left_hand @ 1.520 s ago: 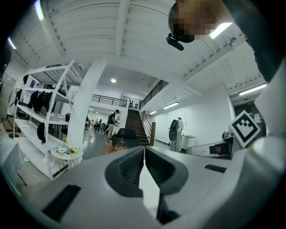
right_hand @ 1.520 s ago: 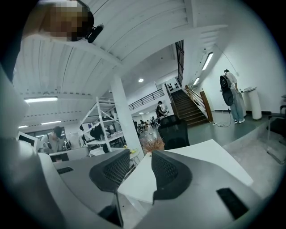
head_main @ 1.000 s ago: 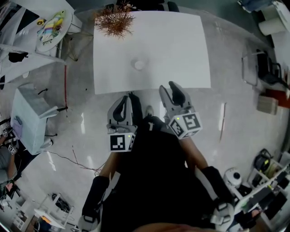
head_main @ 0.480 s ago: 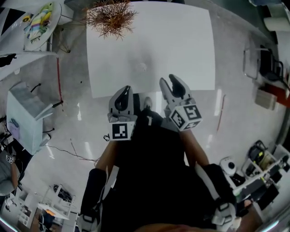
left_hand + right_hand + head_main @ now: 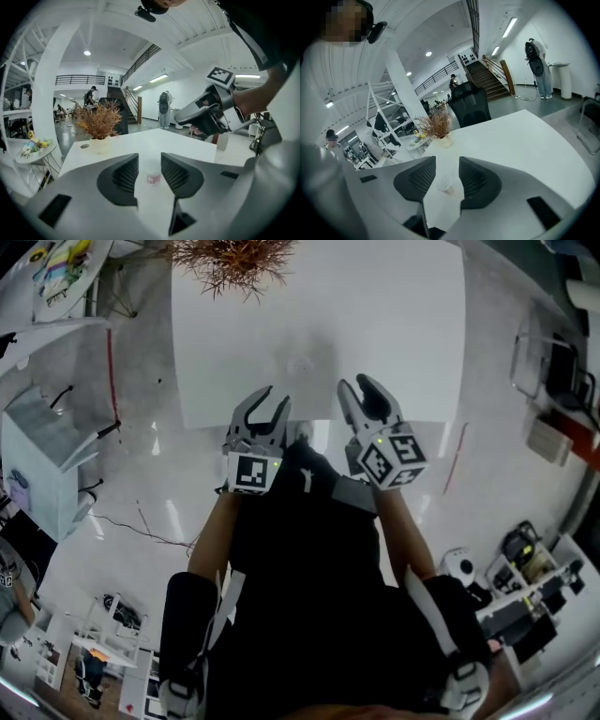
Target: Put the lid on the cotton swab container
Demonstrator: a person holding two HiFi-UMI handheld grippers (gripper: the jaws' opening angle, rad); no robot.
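A white table point(image 5: 394, 324) bears a dried plant point(image 5: 232, 257) and small container point(image 5: 300, 365).

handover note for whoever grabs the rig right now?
Left gripper: jaws opening, nothing between them.
Right gripper: jaws apart, empty.
Both are at the near edge of the white table.
Cotton swab container: mid-table, untouched.
Lid: not certain; a small flat disc by the plant pot may be it.
Done: nothing.
Left: find the lid, pick it up, seat it on the container.

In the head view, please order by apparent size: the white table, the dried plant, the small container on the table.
Largest to smallest:
1. white table
2. dried plant, cut off at the picture's top edge, yet clearly smaller
3. small container, by far the smallest
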